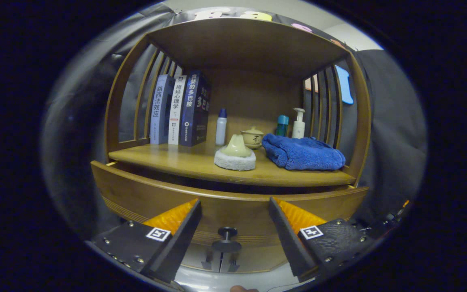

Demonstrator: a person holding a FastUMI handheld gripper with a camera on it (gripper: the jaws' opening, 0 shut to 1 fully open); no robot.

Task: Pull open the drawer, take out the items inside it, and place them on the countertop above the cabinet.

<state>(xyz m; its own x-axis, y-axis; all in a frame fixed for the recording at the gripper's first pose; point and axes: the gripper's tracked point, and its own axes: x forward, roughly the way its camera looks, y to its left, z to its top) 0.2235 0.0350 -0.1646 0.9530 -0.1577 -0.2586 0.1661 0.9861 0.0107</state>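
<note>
My gripper [233, 207] is open, its fingers spread wide on either side of the drawer's small dark knob [226, 239], touching nothing. The wooden drawer front [144, 194] stands pulled a little way out from the cabinet, with a dark gap showing behind its top edge. The inside of the drawer is hidden. Above it lies the wooden countertop [176, 162] of the cabinet. A folded blue towel [302, 152] rests on its right part, and a round white scrubber with a pale cone handle [235, 156] sits in the middle.
Three upright books [178, 109] stand at the back left of the countertop. Behind the scrubber are a white bottle with a blue cap [221, 126], a lidded ceramic cup [252, 137], a teal-capped bottle [282, 125] and a white pump bottle [298, 123]. Slatted sides and a roof enclose the shelf.
</note>
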